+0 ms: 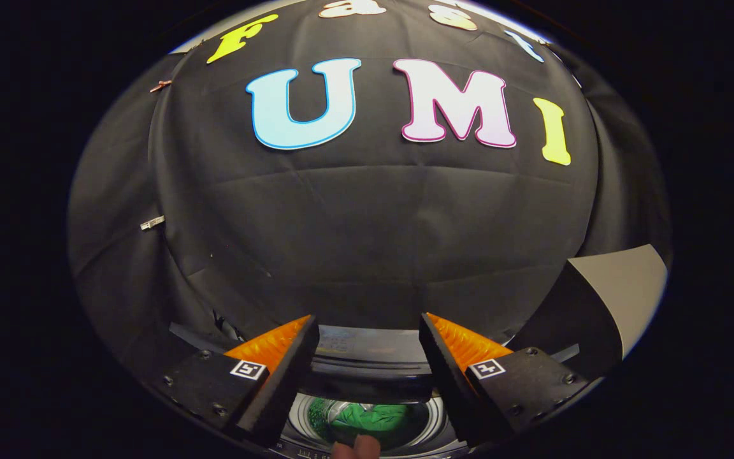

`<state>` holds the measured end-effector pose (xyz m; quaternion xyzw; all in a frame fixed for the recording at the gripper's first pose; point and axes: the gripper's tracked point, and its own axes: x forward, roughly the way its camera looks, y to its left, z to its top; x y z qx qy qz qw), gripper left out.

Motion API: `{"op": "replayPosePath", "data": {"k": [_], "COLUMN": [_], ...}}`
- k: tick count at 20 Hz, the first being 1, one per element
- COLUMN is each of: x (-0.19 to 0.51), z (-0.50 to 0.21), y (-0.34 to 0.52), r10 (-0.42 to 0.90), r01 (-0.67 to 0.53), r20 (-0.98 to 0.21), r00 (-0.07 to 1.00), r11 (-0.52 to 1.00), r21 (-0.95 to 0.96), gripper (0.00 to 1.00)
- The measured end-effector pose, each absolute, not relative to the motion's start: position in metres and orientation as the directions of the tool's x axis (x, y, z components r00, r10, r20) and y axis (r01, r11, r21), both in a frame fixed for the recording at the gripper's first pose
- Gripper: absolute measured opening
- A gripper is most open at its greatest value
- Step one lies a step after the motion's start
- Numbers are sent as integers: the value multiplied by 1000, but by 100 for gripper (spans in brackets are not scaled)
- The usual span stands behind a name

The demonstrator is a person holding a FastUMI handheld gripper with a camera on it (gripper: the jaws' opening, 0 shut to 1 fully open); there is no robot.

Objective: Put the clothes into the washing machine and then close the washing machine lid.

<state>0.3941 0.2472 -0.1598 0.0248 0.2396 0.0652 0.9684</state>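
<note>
Gripper view, one frame: the green garment [370, 419] lies crumpled inside the drum of the washing machine [367, 366], low between the two fingers and below their tips. It is bunched, so no long axis or pointing direction can be read from it. The ribbed metal drum wall [306, 417] curves round the cloth on both sides, and a strip of that wall shows bare on either side of the cloth. The machine's opening faces upward toward the camera; its dark rear rim and a glossy panel behind it run crosswise between the fingers, just ahead of the drum mouth. Whether the lid is raised or where it sits cannot be told. A fingertip of a person's hand [355, 447] shows at the near edge of the drum, just below the garment. The gripper [367, 328] is spread wide with nothing between its fingers, and both tips stand over the machine's rear rim, apart from the cloth. Beyond the tips hangs the booth's black cloth wall [367, 242], creased, taking up the whole background with open room in front of it. A pale panel [622, 287] with a dark face stands to the right, beside the right finger.
</note>
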Motion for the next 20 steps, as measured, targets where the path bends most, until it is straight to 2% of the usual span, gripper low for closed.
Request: {"op": "replayPosePath", "data": {"k": [4, 9, 13, 20], "x": [377, 347, 327, 309], "z": [-168, -212, -231, -202], "y": [246, 246, 244, 253], "r10": [135, 123, 106, 143], "r01": [-108, -103, -109, -124], "r20": [-456, -531, -545, -471], "r00": [880, 839, 832, 870], "r11": [991, 992, 994, 990], "r21": [85, 66, 27, 71], "gripper": [99, 100, 100, 100]}}
